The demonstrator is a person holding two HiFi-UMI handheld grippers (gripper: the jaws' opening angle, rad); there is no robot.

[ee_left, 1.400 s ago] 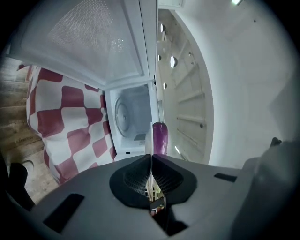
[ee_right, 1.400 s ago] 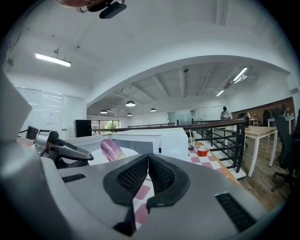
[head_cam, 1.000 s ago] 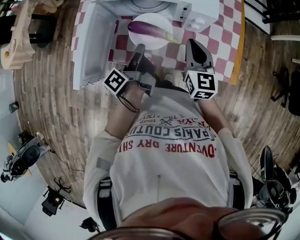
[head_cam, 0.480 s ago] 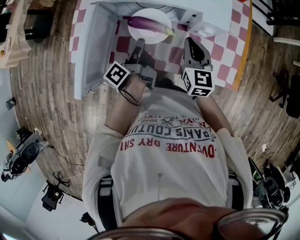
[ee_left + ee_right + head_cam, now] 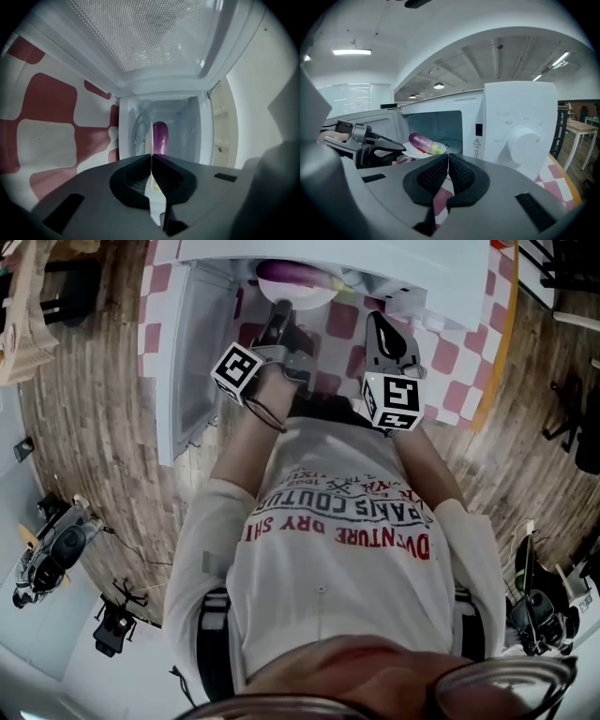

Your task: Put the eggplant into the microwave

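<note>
Clamping the plate [image 5: 410, 148] rim, the left gripper [image 5: 279, 311] holds the eggplant [image 5: 423, 142] at the open microwave [image 5: 520, 122] mouth; the right gripper [image 5: 447, 161] hangs closed and empty.

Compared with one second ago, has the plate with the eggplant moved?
Yes. The plate with the eggplant went forward, now partly under the microwave top.

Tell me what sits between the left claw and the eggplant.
Only the round white plate: the left claw pinches its near rim, and the purple eggplant lies on it farther along. The left gripper view shows it.
</note>
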